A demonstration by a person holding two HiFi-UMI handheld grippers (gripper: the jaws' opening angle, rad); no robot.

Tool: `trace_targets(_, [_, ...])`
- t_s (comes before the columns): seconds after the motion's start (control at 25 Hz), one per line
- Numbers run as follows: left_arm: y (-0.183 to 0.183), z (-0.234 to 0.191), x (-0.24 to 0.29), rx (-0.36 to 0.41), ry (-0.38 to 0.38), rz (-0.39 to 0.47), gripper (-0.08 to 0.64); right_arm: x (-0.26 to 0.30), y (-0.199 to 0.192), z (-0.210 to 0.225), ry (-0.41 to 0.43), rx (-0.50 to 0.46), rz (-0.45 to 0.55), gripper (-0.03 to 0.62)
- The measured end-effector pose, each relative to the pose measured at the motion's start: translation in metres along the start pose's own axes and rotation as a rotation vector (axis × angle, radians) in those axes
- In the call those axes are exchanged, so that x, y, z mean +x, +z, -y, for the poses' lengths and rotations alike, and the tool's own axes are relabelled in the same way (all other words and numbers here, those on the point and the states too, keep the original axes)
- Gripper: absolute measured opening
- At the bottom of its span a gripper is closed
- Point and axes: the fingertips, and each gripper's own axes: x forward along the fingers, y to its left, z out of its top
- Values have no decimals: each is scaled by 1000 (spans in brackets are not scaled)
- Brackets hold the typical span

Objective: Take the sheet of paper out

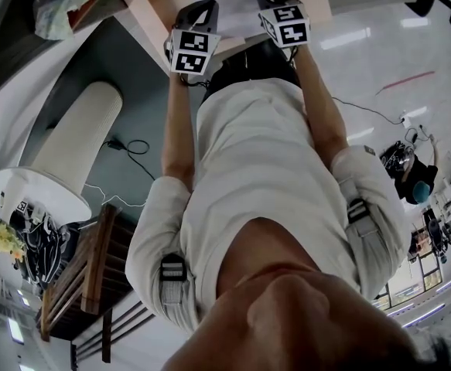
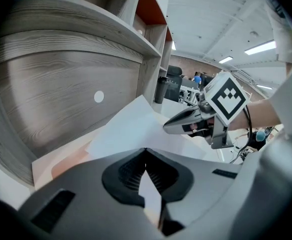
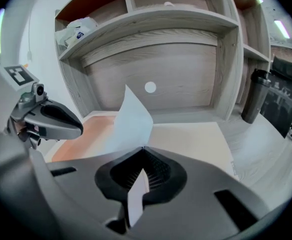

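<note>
White sheet of paper (image 2: 130,129), one corner curled up, sits pinched in left tongs (image 2: 146,151) and right tongs (image 3: 143,150).

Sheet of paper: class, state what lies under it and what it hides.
Under the lifted sheet of paper lies a peach-coloured mat on the wooden desk. The left tool and right tool pinch the sheet's near edge. The mat's part beneath it is hidden.
</note>
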Motion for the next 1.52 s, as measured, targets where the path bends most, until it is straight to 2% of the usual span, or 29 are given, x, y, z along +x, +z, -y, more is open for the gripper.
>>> trace_targets(0.4, [9, -2, -18, -3, 4, 49, 11, -30, 28, 5, -46, 10, 84, 21])
trace_targets(0.96, [50, 4, -81, -2, 22, 224, 11, -87, 65, -37, -45, -74, 187, 21])
trace_targets(1.32, [86, 19, -127, 5, 55, 364, 11, -121, 86, -64, -1, -123, 252, 21])
trace_targets(1.52, [104, 27, -156, 11, 111, 422, 11, -140, 102, -79, 45, -164, 291, 21])
